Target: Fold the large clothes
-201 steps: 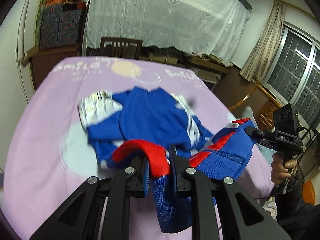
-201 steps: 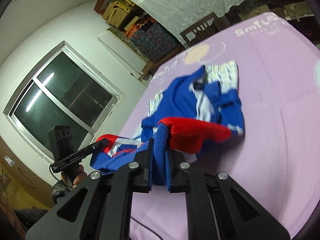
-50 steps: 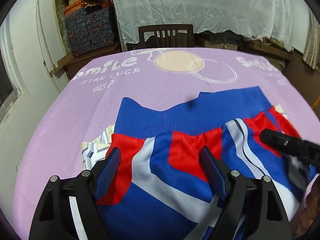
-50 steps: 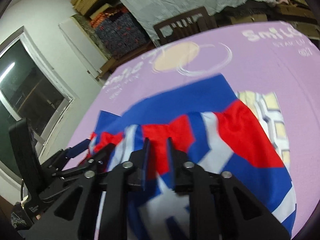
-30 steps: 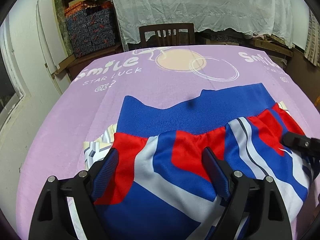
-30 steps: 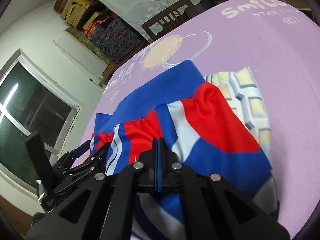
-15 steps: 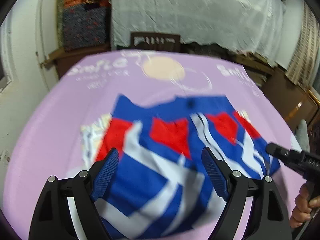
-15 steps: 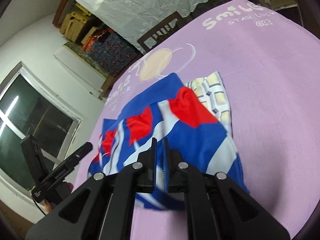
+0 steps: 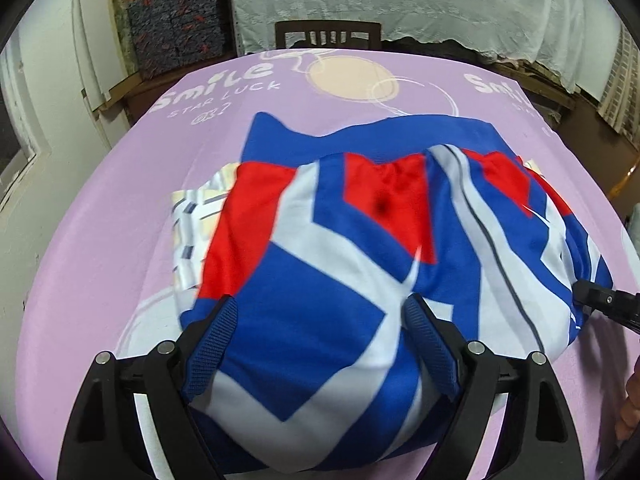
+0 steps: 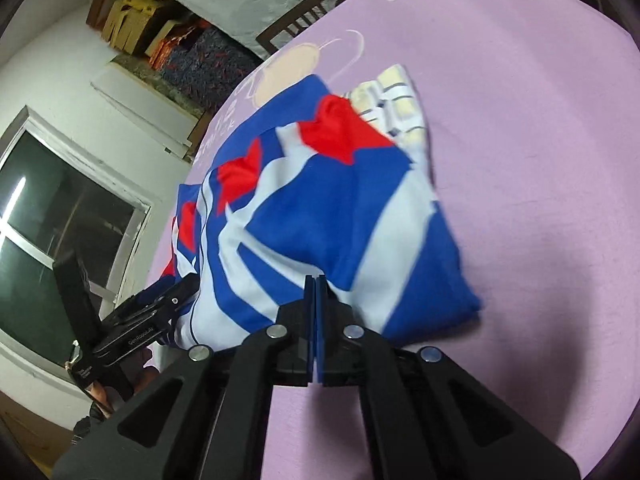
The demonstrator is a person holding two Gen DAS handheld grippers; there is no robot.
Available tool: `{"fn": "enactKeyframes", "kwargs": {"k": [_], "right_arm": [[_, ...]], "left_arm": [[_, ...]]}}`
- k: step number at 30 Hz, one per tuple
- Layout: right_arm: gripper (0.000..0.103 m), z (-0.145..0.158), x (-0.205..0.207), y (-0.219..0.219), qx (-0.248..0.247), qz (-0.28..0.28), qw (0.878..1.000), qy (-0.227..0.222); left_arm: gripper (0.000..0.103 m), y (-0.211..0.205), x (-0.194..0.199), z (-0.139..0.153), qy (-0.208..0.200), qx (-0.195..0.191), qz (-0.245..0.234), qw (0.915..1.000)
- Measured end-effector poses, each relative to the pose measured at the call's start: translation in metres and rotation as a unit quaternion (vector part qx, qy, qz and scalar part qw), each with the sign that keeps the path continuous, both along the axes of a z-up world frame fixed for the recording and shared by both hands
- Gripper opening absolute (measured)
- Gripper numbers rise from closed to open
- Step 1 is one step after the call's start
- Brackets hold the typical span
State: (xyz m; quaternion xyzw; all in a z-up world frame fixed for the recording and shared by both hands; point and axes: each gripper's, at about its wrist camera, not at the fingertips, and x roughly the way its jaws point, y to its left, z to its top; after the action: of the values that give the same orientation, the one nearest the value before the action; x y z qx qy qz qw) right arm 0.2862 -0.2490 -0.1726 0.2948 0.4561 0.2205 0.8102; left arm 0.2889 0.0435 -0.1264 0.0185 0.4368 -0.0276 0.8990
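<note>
A blue, red and white jacket (image 9: 360, 248) lies folded on the purple table (image 9: 120, 220). Its near fold bulges up between the fingers of my left gripper (image 9: 320, 344), which is open wide around the cloth. In the right wrist view the jacket (image 10: 320, 208) lies ahead of my right gripper (image 10: 315, 300), whose pads are pressed together at the jacket's near edge; whether cloth is pinched between them is not clear. A white and yellow checked lining (image 10: 394, 108) sticks out at the far side. The right gripper's tip (image 9: 604, 304) shows at the right edge.
A dark wooden chair (image 9: 328, 36) stands behind the table under a white lace cloth (image 9: 400, 4). Stacked patterned boxes (image 9: 176, 28) are at the back left. A window (image 10: 52, 220) is on the wall beside the table. The left gripper's body (image 10: 132, 320) shows at lower left.
The jacket was lowered and laid onto the table. My left gripper has opened and dropped closer to the near fold. My right gripper has moved back to the jacket's near edge.
</note>
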Motion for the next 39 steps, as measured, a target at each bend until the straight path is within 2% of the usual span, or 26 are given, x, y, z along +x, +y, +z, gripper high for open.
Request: {"fn": "enactKeyframes", "kwargs": {"k": [8, 15, 18, 21, 23, 27, 32, 36, 39], "right_arm": [[0.0, -0.005, -0.005, -0.01, 0.009, -0.004, 1.0, 0.006], [0.0, -0.002, -0.006, -0.015, 0.019, -0.02, 1.0, 0.014], [0.0, -0.003, -0.012, -0.026, 0.025, -0.037, 0.999, 0.015], [0.009, -0.005, -0.014, -0.04, 0.023, -0.069, 0.997, 0.021], [0.01, -0.008, -0.014, -0.044, 0.042, -0.071, 0.996, 0.028], [0.01, -0.006, -0.015, -0.044, 0.037, -0.07, 0.997, 0.026], [0.01, 0.0, -0.016, -0.048, 0.043, -0.087, 0.995, 0.018], [0.012, 0.001, -0.019, -0.054, 0.043, -0.098, 0.994, 0.015], [0.012, 0.001, -0.02, -0.059, 0.046, -0.107, 0.993, 0.014]], "left_arm": [[0.086, 0.005, -0.006, 0.002, -0.002, -0.001, 0.002, 1.0], [0.086, 0.019, -0.006, 0.02, -0.023, -0.04, 0.025, 0.9986], [0.086, 0.036, 0.009, 0.032, -0.035, -0.053, 0.057, 0.9964], [0.086, 0.052, 0.035, 0.038, -0.024, -0.088, 0.073, 0.9932], [0.086, 0.054, 0.051, 0.037, -0.017, -0.079, 0.084, 0.9932], [0.086, 0.055, 0.071, 0.019, 0.005, -0.031, 0.108, 0.9937], [0.086, 0.07, 0.079, -0.002, 0.027, -0.031, 0.137, 0.9898], [0.087, 0.07, 0.073, 0.002, 0.021, -0.006, 0.153, 0.988], [0.083, 0.071, 0.059, 0.015, 0.008, -0.005, 0.17, 0.9854]]}}
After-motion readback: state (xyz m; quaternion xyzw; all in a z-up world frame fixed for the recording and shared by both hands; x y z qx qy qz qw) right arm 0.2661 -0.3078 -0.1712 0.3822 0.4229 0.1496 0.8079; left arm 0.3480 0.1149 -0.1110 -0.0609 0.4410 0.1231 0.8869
